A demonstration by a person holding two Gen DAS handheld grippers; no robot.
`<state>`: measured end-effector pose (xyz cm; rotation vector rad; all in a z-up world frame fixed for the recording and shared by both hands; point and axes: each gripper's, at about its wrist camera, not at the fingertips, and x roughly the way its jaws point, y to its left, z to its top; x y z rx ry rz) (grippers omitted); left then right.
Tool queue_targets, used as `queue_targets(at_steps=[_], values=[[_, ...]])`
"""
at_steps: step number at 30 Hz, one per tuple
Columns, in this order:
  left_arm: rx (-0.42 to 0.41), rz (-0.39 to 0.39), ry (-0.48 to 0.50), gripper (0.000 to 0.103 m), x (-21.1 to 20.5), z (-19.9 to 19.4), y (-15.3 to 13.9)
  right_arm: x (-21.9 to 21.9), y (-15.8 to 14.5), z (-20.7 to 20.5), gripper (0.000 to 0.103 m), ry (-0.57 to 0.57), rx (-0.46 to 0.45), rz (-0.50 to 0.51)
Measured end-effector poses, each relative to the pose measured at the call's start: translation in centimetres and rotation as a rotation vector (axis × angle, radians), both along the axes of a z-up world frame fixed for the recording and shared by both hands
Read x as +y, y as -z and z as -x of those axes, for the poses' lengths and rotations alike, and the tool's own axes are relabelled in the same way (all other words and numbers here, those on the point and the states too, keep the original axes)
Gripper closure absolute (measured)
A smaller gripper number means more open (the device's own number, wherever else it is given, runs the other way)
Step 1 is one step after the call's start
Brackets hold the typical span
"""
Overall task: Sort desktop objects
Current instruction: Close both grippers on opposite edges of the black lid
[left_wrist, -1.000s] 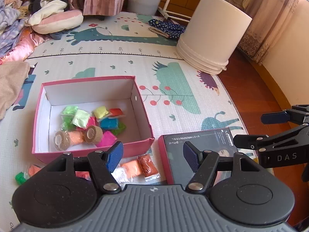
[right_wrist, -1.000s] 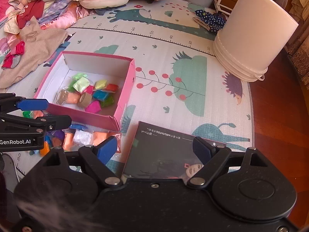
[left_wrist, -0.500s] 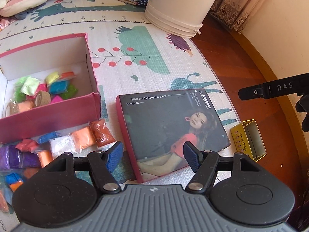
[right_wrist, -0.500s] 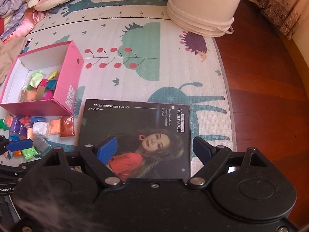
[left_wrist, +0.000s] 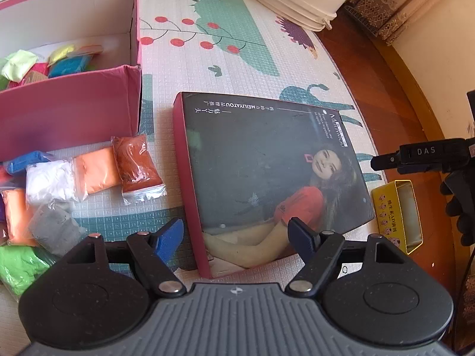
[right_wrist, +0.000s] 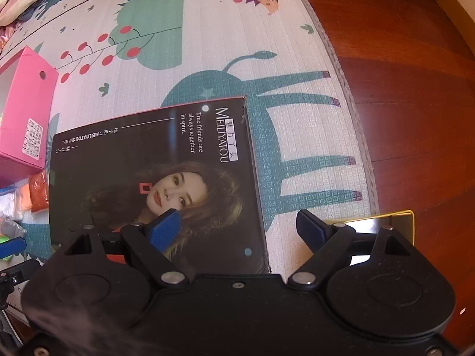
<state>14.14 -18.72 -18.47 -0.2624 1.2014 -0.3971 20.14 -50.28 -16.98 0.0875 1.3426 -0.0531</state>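
Observation:
A flat black box with a woman's portrait (left_wrist: 267,172) lies on the play mat; it also shows in the right wrist view (right_wrist: 154,184). My left gripper (left_wrist: 234,238) is open, hovering over the box's near edge. My right gripper (right_wrist: 237,228) is open over the box's near right corner. A pink open box (left_wrist: 71,109) holds several coloured clay packets. More packets, orange (left_wrist: 96,170), rust (left_wrist: 136,163), white (left_wrist: 49,179), grey and green, lie loose on the mat in front of it. A small yellow tin (left_wrist: 397,213) lies right of the black box.
A white bucket (left_wrist: 291,3) stands at the far edge of the mat. Wooden floor (right_wrist: 400,74) lies to the right of the mat. The right gripper's body (left_wrist: 421,155) shows at the right of the left wrist view.
Both grippers have dropped lower and moved right, closing in on the black box. The pink box has slid to the left of both views. The yellow tin came into view.

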Motion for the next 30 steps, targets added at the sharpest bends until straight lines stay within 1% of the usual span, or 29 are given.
queue_targets(at_steps=[4, 9, 14, 17, 18, 19, 21, 22, 24, 26, 28, 30], values=[[0.037, 0.018, -0.035, 0.019, 0.0, -0.8, 1.7, -0.8, 2.1, -0.2, 0.018, 0.028, 0.017, -0.032], [0.071, 0.036, -0.064, 0.018, 0.2, -1.4, 3.5, -1.7, 3.8, -0.6, 0.018, 0.061, 0.019, -0.068], [0.096, 0.057, -0.091, 0.018, 0.5, -2.0, 4.8, -2.3, 5.3, -0.5, 0.018, 0.096, 0.021, -0.127], [0.113, 0.053, -0.098, 0.017, 0.5, -2.4, 5.5, -2.7, 6.1, -0.4, 0.018, 0.117, 0.023, -0.161], [0.115, 0.061, -0.099, 0.017, 0.6, -2.5, 5.7, -2.8, 6.4, -0.3, 0.012, 0.124, 0.024, -0.173], [0.117, 0.067, -0.101, 0.017, 0.6, -2.6, 5.9, -2.9, 6.7, -0.3, 0.009, 0.131, 0.024, -0.185], [0.121, 0.073, -0.097, 0.017, 0.6, -2.7, 6.2, -3.2, 7.3, -0.3, 0.008, 0.146, 0.026, -0.209], [0.122, 0.076, -0.094, 0.017, 0.6, -2.8, 6.3, -3.6, 7.7, -0.8, 0.008, 0.16, 0.045, -0.249], [0.117, 0.078, -0.079, 0.017, 0.4, -2.9, 6.4, -3.2, 8.1, -0.5, 0.007, 0.135, 0.079, -0.292], [0.117, 0.092, -0.039, 0.018, 0.0, -2.9, 6.3, -2.0, 8.2, -0.4, 0.007, 0.066, 0.098, -0.292], [0.101, 0.063, -0.009, 0.018, -0.3, -2.7, 6.1, -1.0, 8.0, -0.3, 0.006, 0.006, 0.115, -0.288], [0.087, 0.049, 0.023, 0.018, -0.4, -2.5, 5.7, -0.5, 7.5, -0.1, 0.006, -0.026, 0.119, -0.28]])
